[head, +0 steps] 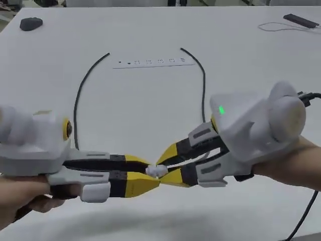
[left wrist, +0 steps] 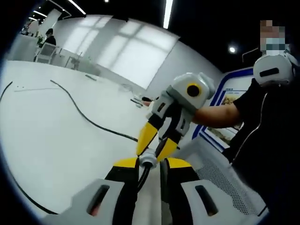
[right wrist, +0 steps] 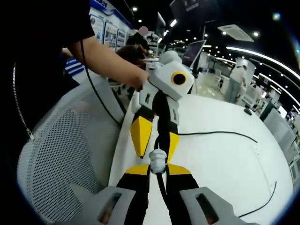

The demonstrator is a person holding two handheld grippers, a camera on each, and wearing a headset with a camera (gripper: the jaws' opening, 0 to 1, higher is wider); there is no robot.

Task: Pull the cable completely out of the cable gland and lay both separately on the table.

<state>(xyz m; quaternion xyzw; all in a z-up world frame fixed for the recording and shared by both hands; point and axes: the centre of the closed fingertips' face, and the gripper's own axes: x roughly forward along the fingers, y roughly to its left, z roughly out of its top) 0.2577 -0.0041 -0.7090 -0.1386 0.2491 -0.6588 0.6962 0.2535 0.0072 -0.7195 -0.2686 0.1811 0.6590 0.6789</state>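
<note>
Both the left gripper (head: 148, 174) and the right gripper (head: 164, 169) are pinched tip to tip on the white gland (head: 156, 171), which is held over the table (head: 150, 110). The black cable (head: 76, 108) is seen running back between each pair of jaws. It is looped across the table, with both ends near a power strip (head: 153, 62).

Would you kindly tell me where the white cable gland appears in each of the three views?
Head view: the cable gland sits low centre, between the left tongs and right tongs.
Left gripper view: the gland is low centre, just past the left tongs' tips.
Right gripper view: the gland is just below centre, at the right tongs' tips.
Shared landmark: the black cable lying on the white table.
</note>
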